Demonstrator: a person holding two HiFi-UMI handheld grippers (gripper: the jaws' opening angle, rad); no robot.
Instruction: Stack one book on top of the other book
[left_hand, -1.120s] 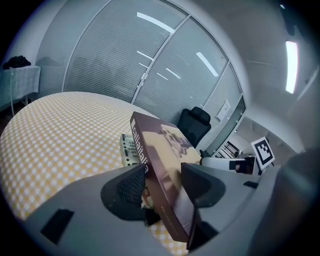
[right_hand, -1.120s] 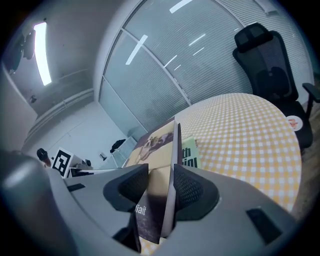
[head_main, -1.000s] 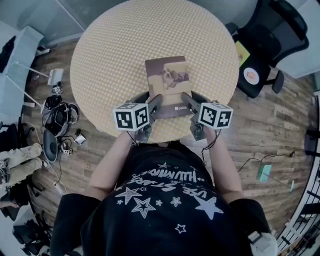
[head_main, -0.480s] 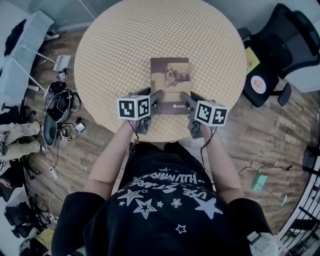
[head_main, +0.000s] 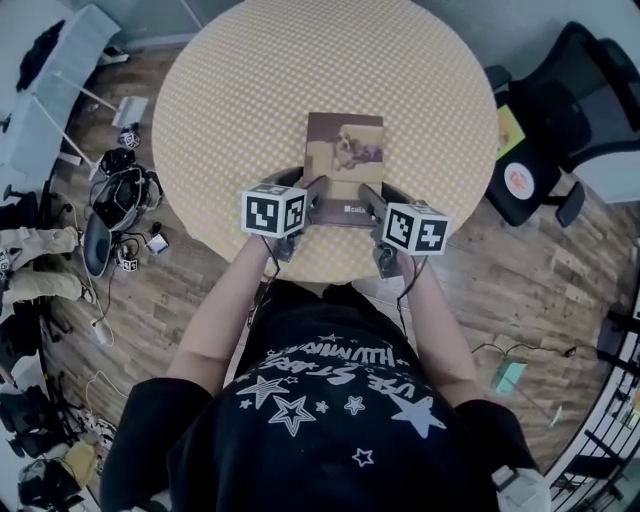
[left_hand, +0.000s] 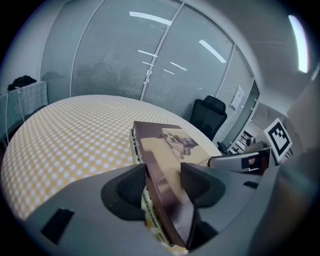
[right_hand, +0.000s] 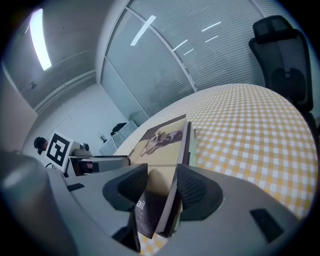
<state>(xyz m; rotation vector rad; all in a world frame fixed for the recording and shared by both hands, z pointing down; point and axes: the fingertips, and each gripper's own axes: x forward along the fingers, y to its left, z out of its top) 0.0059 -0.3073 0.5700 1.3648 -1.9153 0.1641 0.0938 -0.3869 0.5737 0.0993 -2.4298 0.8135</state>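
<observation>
Bench (head_main: 230, 90): round, covered in yellow checked cloth. Top book (head_main: 344, 165), a dog pictured on its cover: found at the centre of the head view, set over the lower book (left_hand: 133, 146), whose pale edge is seen beneath. Left gripper (head_main: 315, 195): jaws clamped on the top book's near left corner. Right gripper (head_main: 368, 195): jaws clamped on its near right corner. Chair (head_main: 560, 110): at the right edge.

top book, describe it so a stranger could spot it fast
On the round yellow-checked table, two books lie stacked by the person's edge. The top book is the dark brown one with a tan panel picturing a dog, unlike the pale-spined lower book.
</observation>
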